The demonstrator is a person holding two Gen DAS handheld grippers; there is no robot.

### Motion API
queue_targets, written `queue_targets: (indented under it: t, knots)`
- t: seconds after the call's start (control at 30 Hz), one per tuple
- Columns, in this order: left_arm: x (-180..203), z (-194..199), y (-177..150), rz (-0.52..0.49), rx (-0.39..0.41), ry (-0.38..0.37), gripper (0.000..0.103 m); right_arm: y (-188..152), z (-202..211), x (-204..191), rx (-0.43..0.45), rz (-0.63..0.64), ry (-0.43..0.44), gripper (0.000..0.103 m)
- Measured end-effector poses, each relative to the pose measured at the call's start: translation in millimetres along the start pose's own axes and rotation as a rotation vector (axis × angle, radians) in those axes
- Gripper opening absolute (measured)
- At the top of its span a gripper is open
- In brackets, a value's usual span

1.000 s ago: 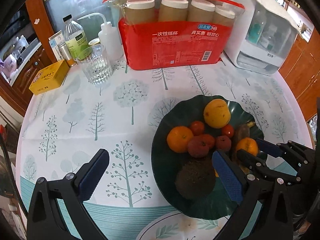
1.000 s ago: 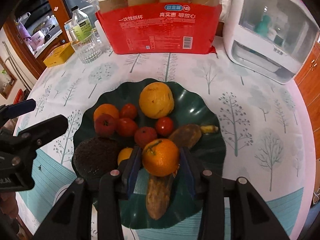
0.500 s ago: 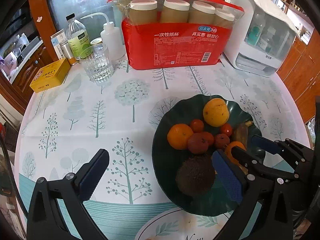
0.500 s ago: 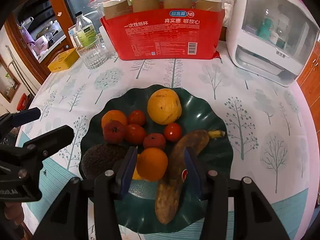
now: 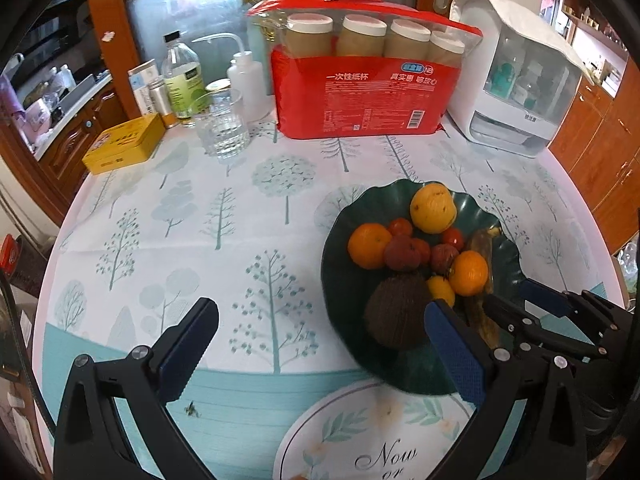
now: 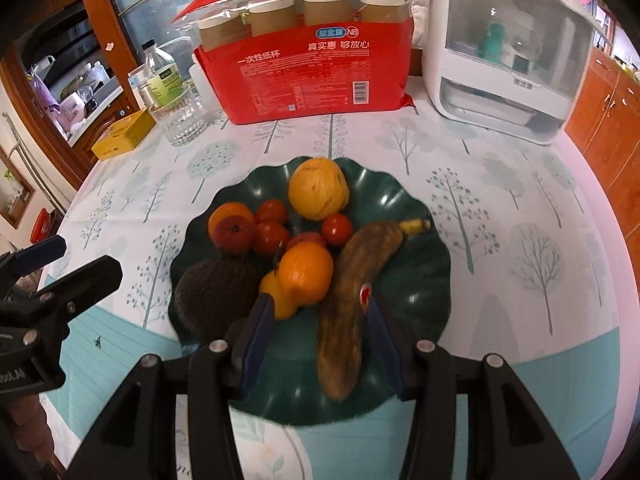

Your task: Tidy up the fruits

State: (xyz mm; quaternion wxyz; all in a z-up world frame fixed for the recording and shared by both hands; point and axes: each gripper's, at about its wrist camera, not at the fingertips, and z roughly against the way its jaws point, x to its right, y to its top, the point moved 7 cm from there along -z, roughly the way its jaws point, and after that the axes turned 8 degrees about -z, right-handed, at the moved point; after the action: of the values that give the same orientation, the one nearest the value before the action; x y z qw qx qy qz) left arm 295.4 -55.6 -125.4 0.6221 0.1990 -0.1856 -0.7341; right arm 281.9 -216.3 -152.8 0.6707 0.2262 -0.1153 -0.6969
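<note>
Fruit on green plate [image 6: 420, 276] mid-table; orange [image 6: 306, 274] beside brown banana [image 6: 356, 280]; right gripper [image 6: 322, 322] parted, empty, straddling banana's near half; left gripper [image 5: 320, 344] wide apart, empty, over plate's left rim.

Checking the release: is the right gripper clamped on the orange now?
No, the right gripper is open, and the orange rests free on the plate.

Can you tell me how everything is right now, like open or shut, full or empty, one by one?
Left gripper: open, holds nothing.
Right gripper: open, holds nothing.
Dark green wavy plate: holds all the fruit.
Orange mandarin: lies loose on the plate.
Brown overripe banana: lies flat on the plate.
Clear drinking glass: upright; contents unclear.
Red pack of paper cups: sealed, upright.
</note>
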Motion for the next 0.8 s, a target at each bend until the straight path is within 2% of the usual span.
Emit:
queue_targets:
  t: [0.4, 0.8]
  knots:
    - [-5.4, 64.4, -61.6, 0.011, 0.014, 0.011, 0.102, -64.6, 62.1, -5.9, 0.011, -0.059, 0.01, 0.049]
    - [8.7, 137.1, -113.5, -0.021, 0.013, -0.012, 0.102, -108.2, 140.0, -25.0, 0.054, -0.077, 0.005, 0.049]
